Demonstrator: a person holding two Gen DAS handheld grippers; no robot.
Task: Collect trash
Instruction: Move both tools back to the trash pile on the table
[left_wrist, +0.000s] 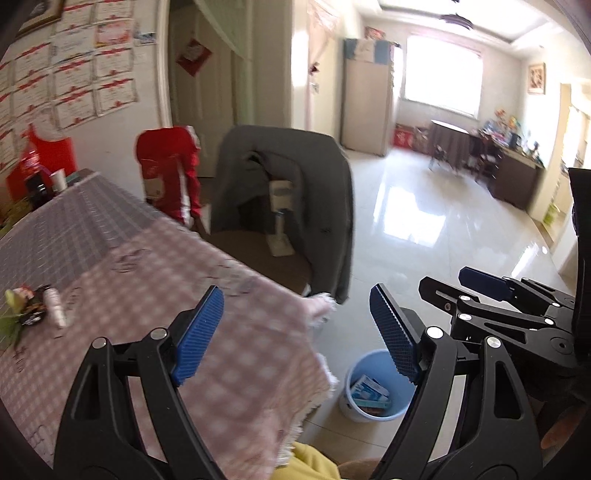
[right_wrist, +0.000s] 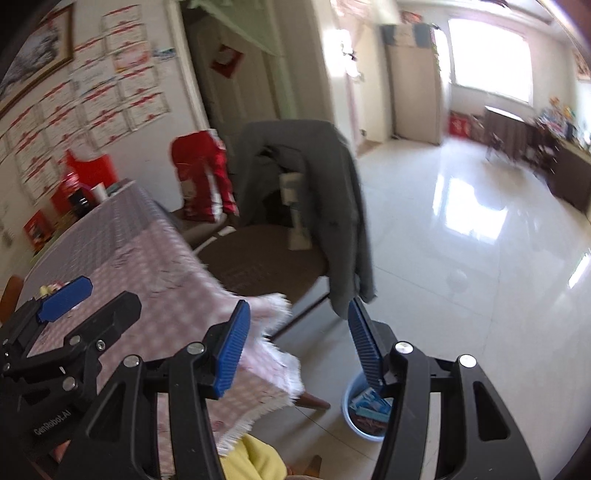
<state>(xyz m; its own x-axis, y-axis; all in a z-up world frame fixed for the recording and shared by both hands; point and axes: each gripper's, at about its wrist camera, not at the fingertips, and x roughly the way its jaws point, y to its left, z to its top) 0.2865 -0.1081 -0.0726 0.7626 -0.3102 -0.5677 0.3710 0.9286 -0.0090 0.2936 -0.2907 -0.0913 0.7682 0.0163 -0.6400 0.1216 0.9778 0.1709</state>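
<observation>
- At the far left of the checked tablecloth (left_wrist: 122, 236), in the left wrist view: a small heap of litter (left_wrist: 26, 310) — greenish scraps, a dark wrapper, and a pale tube-like piece (left_wrist: 55, 308) beside them.
- Lying flat on the cloth, that tube, with its long axis running from the far side toward the near table edge, slightly slanted; which end is cap or base too blurred to tell.
- Up and left of the left gripper (left_wrist: 295, 332), well apart from the fingertips; nothing between the blue pads (left_wrist: 201, 332).
- Left tongs spread wide and empty, aimed over the table corner toward the floor.
- Past the fringed corner, on the tiled floor: a light blue bin (left_wrist: 369, 402) already holding flattened cartons, just below and between the left tongs' tips.
- Further right, the right gripper (right_wrist: 295, 347) set at a middling gap, empty too, pointing over the same corner; the bin (right_wrist: 364, 417) low in its view, partly behind its right pad.
- Left hand judged the nearer to the litter, the right gripper lying on the bin side.
- Likely next: a swing back left across the cloth, with the jaws set across the tube's length.
- A grey jacket draped over a chair (left_wrist: 295, 192) standing behind the corner, clear of both tongs.
</observation>
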